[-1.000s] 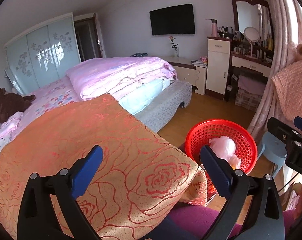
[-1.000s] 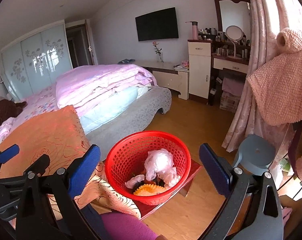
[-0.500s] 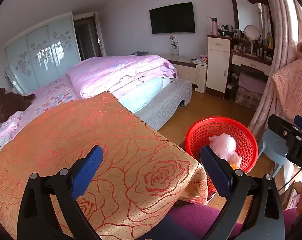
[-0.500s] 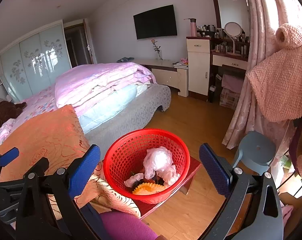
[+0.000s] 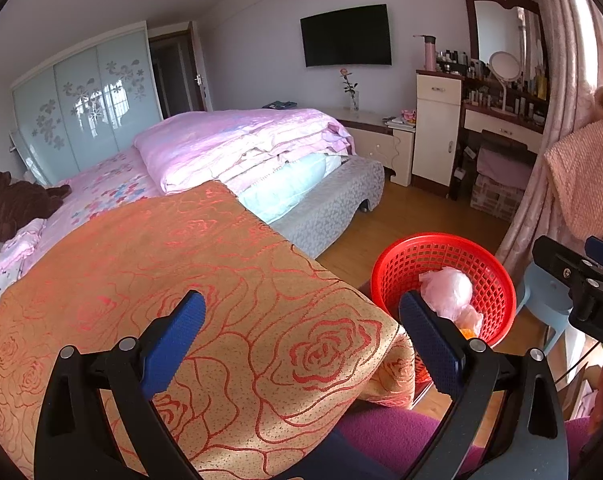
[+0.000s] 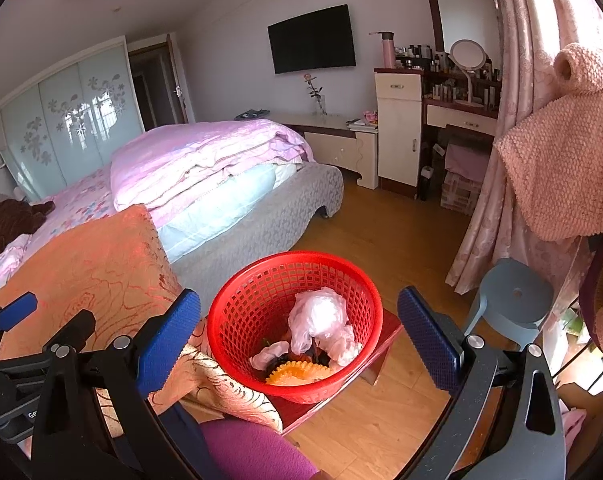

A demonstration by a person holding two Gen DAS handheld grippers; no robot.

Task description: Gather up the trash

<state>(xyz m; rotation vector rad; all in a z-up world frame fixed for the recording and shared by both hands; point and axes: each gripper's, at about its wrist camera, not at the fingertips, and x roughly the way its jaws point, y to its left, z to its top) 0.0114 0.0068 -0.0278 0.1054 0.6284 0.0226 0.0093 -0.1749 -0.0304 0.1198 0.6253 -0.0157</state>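
A red mesh basket (image 6: pixel 257 280) stands on a low red stand (image 6: pixel 385 332) beside the bed. It holds a crumpled clear plastic bag (image 6: pixel 319 322), white scraps and an orange ridged piece (image 6: pixel 297 372). The basket also shows in the left wrist view (image 5: pixel 497 280). My right gripper (image 6: pixel 299 338) is open and empty, held above and in front of the basket. My left gripper (image 5: pixel 301 340) is open and empty over an orange rose-patterned blanket (image 5: pixel 161 280). The left gripper also shows at the left edge of the right wrist view (image 6: pixel 33 336).
The bed (image 6: pixel 205 160) with a folded pink quilt fills the left. A blue plastic stool (image 6: pixel 513 300) stands right of the basket by the pink curtain (image 6: pixel 489 184). A pink knit garment (image 6: pixel 565 160) hangs at the right. Wood floor (image 6: pixel 381 232) lies between the bed and a dresser (image 6: pixel 397 128).
Both views have shifted only slightly; the basket sits a little lower and nearer in the right wrist view. Both grippers stay open and empty.
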